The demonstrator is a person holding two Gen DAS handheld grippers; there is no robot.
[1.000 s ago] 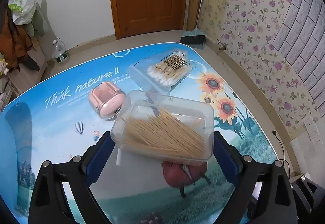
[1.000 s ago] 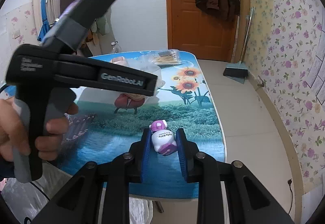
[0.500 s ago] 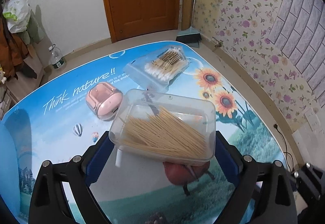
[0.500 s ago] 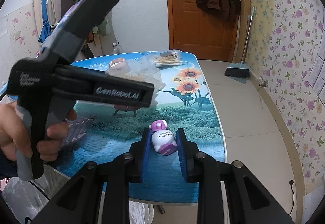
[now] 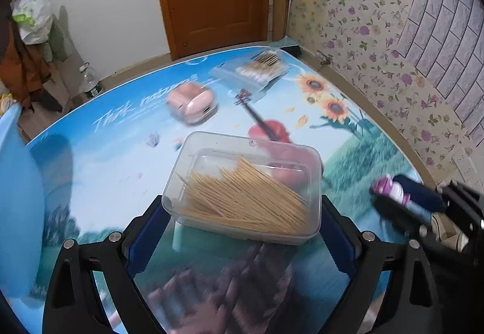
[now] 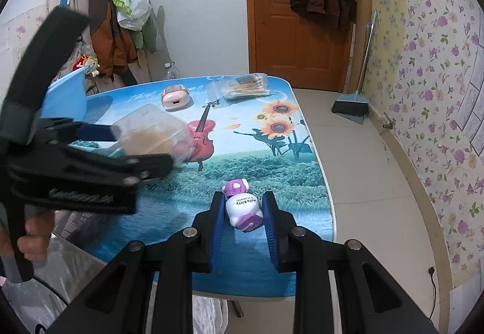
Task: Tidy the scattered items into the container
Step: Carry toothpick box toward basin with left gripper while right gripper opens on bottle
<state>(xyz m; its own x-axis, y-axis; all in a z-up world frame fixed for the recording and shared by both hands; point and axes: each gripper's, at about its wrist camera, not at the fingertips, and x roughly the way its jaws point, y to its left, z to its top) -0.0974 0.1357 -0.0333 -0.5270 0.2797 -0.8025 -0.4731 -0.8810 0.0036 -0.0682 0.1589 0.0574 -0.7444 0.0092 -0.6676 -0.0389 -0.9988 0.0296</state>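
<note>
Clear plastic, a lidded box (image 5: 242,185) of toothpicks sits crosswise between the blue pads of the left gripper (image 5: 242,219), its short ends pressed against both pads, so the jaws are spread wide and clamped on it. The box is lifted off the table (image 5: 99,164) and tilted slightly. In the right wrist view the same box (image 6: 151,134) appears blurred at the left, carried by the left gripper (image 6: 99,146) with a hand (image 6: 33,237) on its handle. Nearer the table's front edge, the right gripper (image 6: 243,209) has its jaws drawn narrow around a small white and purple Hello Kitty bottle (image 6: 242,206), which lies on its side on the table (image 6: 272,170), cap pointing away; both pads look to be touching it. From the left wrist view that bottle (image 5: 390,190) is a blur at the right edge. Farther back on the table lie a pink case (image 6: 175,96) and, beside it, a clear bag of cotton swabs (image 6: 245,87), the two well apart from both grippers. A light blue bin (image 6: 65,96) shows at the table's left edge, partly hidden, and its rim (image 5: 12,158) runs along the left side of the left wrist view.
</note>
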